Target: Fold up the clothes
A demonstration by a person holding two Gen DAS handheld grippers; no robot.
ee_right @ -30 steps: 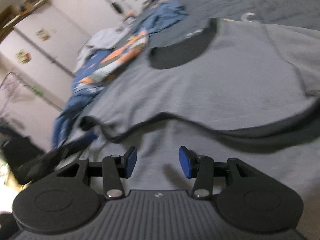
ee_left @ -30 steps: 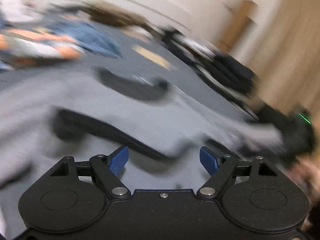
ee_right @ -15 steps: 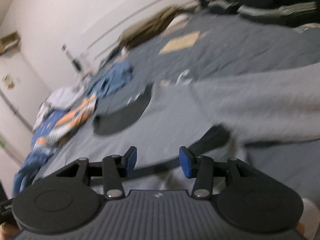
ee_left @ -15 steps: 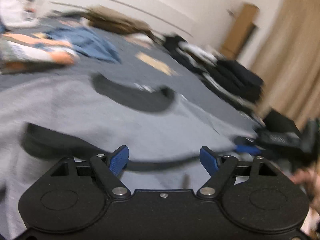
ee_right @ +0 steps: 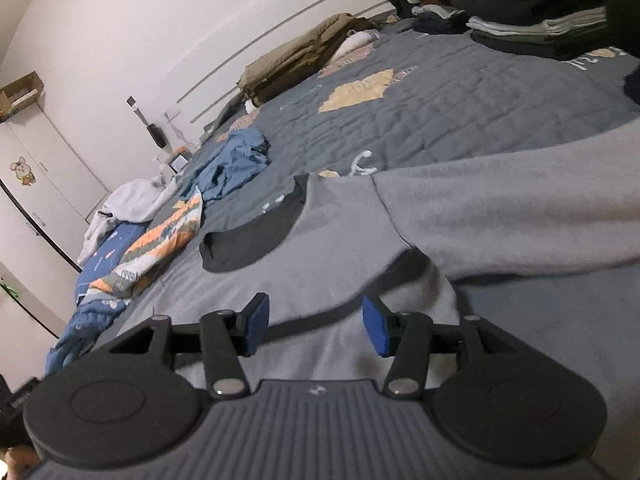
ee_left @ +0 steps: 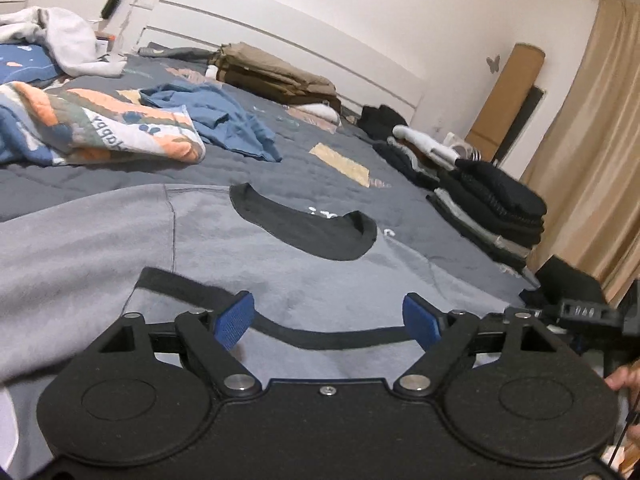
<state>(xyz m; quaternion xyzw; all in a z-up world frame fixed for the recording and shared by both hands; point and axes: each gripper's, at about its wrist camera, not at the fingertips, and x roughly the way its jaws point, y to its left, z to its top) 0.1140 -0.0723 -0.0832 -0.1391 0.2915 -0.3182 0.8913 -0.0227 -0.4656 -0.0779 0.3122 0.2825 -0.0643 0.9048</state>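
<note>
Grey quilted bedspread (ee_left: 320, 136), white wall (ee_left: 360, 12)

Sweatshirt (ee_left: 200, 240) on bed (ee_left: 320, 168), folded stack (ee_left: 492, 208) behind

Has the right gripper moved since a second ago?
Yes. The right gripper swung up and toward the sweatshirt's right sleeve; the black collar slid left, and its jaws have just been opening, empty.

Matt fleecy grey sweatshirt (ee_left: 248, 256) cloth
</note>
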